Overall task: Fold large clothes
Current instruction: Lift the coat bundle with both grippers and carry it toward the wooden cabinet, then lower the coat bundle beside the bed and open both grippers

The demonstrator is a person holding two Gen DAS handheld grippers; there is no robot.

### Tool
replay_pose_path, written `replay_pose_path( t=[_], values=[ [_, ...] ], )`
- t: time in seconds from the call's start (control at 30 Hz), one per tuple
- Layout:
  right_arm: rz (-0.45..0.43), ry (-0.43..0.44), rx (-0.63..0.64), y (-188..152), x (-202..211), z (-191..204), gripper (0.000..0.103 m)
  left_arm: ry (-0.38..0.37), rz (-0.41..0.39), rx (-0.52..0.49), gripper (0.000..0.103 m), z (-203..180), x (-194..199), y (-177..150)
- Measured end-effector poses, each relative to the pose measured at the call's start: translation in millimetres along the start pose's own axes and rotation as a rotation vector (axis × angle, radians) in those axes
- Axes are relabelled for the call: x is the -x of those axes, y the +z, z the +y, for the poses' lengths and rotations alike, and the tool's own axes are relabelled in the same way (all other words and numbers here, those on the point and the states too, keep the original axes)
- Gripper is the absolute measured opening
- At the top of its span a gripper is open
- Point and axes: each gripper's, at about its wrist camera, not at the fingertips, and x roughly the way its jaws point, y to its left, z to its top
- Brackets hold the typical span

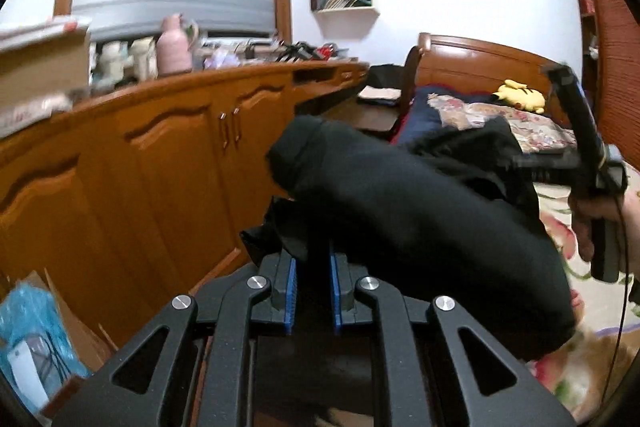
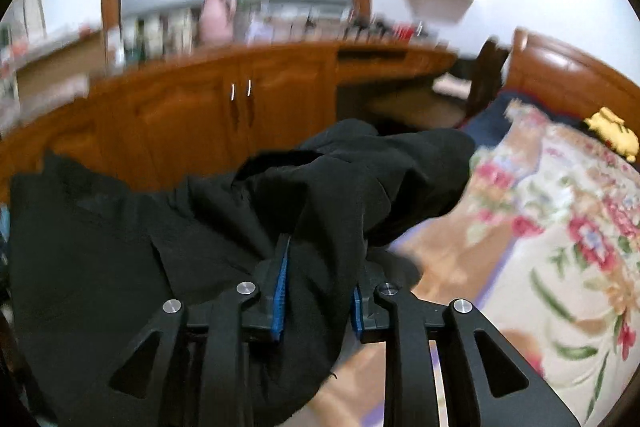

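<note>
A large black garment [image 1: 400,211] hangs in the air between my two grippers, above the flowered bed cover [image 2: 560,227]. My left gripper [image 1: 314,267] is shut on a fold of the black garment, which bulges up and to the right of it. My right gripper [image 2: 320,279] is shut on another bunched part of the garment [image 2: 200,227], which drapes to its left and over its fingers. The right gripper also shows in the left wrist view [image 1: 588,163], held in a hand at the right edge. The views are blurred by motion.
A long wooden cabinet [image 1: 160,155] with a cluttered top runs along the left. A wooden headboard [image 1: 480,63] and a yellow plush toy [image 1: 520,95] are at the back right. A cardboard box with blue plastic [image 1: 36,327] sits on the floor at the left.
</note>
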Motion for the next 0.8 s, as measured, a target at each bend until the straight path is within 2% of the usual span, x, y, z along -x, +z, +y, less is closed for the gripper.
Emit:
replay_pose_path(
  t=[0.07, 0.17, 0.33, 0.4, 0.43, 0.47, 0.53, 0.57, 0.63, 0.7, 0.8],
  values=[
    [0.045, -0.031, 0.014, -13, -16, 0, 0.045, -0.010, 0.002, 0.003, 0.015, 0, 1, -7],
    [0.021, 0.003, -0.013, -19, -12, -14, 0.060, 0.020, 0.007, -0.028, 0.015, -7, 1, -8],
    [-0.048, 0.005, -0.036, -21, 15, -25, 0.063, 0.022, 0.019, -0.008, 0.016, -4, -2, -2],
    [-0.081, 0.015, -0.008, -31, 30, -13, 0.063, 0.017, 0.021, 0.002, 0.018, -3, -2, -1],
    [-0.093, 0.028, 0.006, -36, 36, -7, 0.063, 0.016, 0.015, 0.004, 0.024, -3, 0, -2],
    [-0.098, 0.047, 0.022, -42, 42, 6, 0.063, 0.018, 0.010, 0.002, 0.038, -3, 2, -2],
    [-0.079, 0.113, 0.052, -52, 51, 20, 0.063, -0.001, -0.001, 0.019, 0.055, -3, 10, -3],
    [-0.066, 0.134, 0.062, -56, 50, 23, 0.063, -0.016, -0.002, 0.033, 0.068, -2, 15, -4],
    [-0.063, 0.169, 0.075, -61, 52, 35, 0.063, -0.029, 0.000, 0.048, 0.086, -2, 23, -5],
    [-0.049, 0.209, 0.096, -66, 50, 45, 0.063, -0.025, -0.008, 0.038, 0.087, -4, 32, -5],
    [-0.007, 0.186, 0.131, -76, 35, 55, 0.063, -0.028, 0.001, 0.027, 0.088, -8, 41, -6]
  ],
)
